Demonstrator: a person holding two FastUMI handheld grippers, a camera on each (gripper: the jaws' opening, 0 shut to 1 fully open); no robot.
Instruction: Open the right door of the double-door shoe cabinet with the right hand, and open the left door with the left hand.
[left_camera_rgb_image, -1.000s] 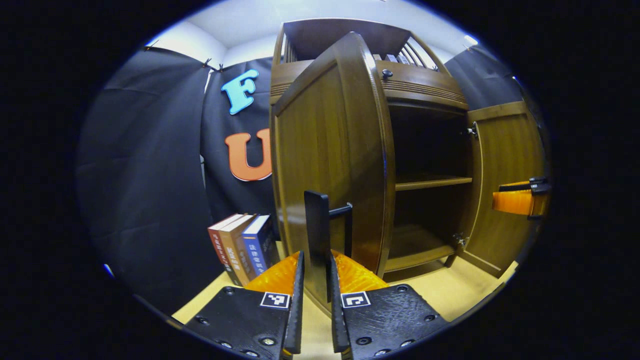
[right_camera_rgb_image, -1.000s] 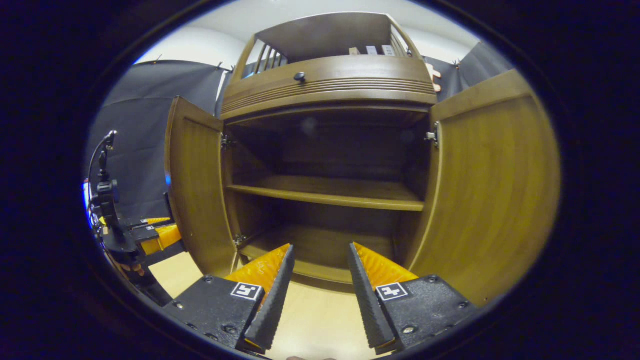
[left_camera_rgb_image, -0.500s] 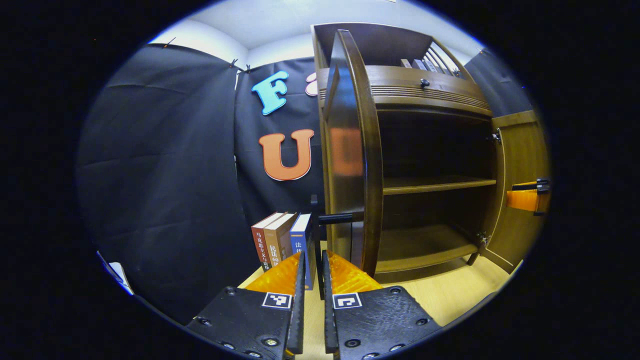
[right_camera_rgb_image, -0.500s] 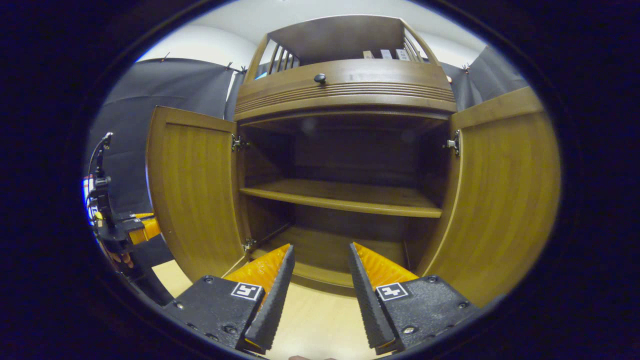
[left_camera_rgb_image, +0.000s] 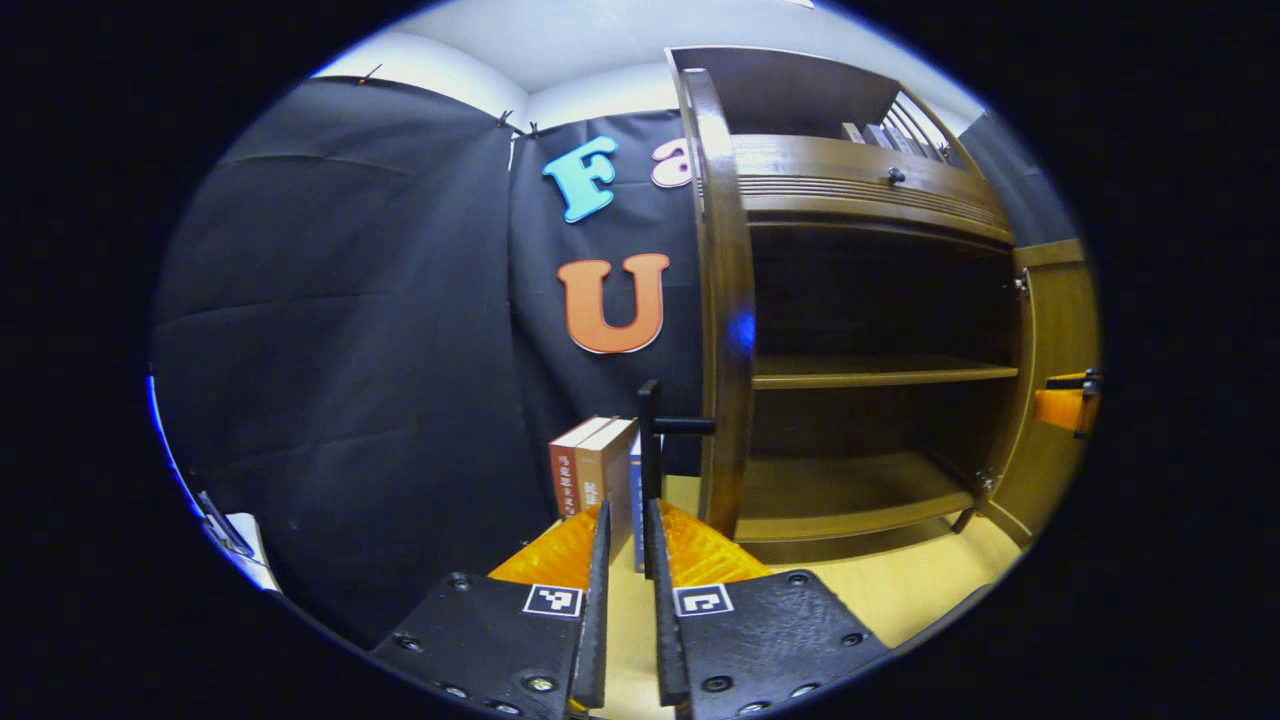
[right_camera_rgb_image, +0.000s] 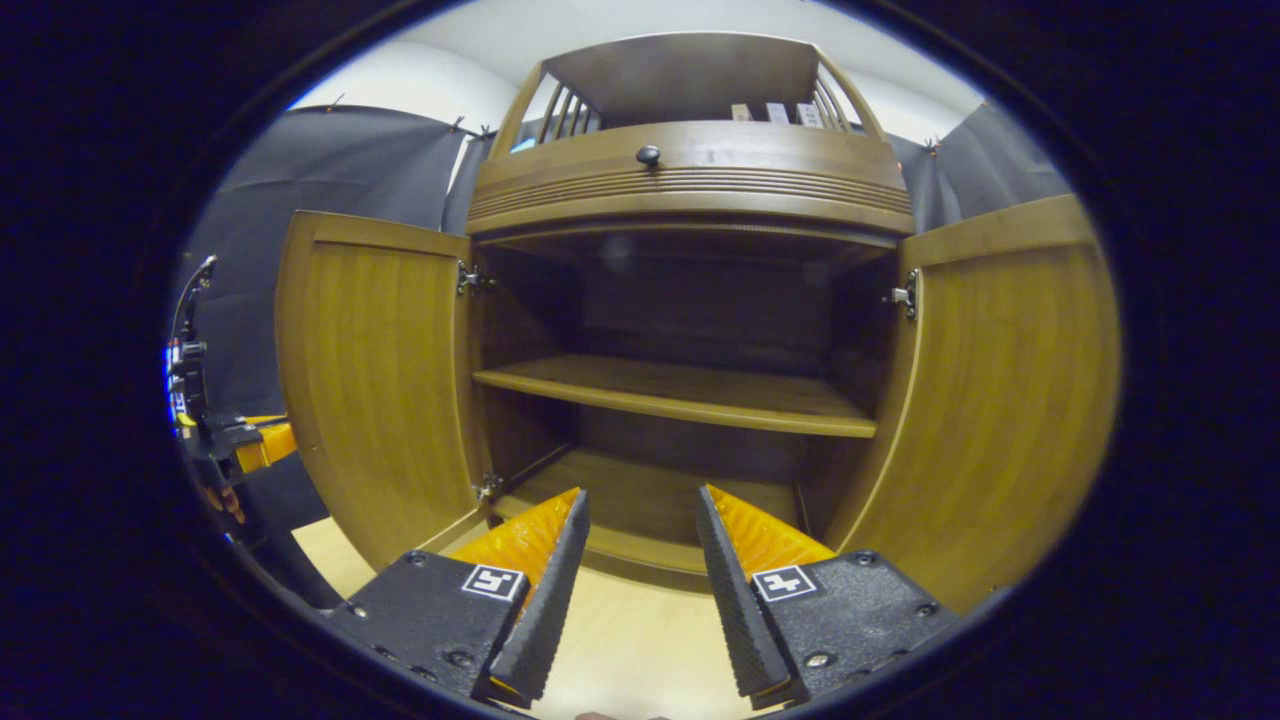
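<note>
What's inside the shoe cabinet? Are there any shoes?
No shoes show. Inside the shoe cabinet, the middle shelf and bottom shelf look bare. The space above the middle shelf is too dark to tell.

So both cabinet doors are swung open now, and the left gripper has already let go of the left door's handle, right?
Not quite. Both doors are open, but in the left gripper view the left gripper is closed on the left door's handle. The right gripper is the one standing open and free in the right gripper view.
</note>
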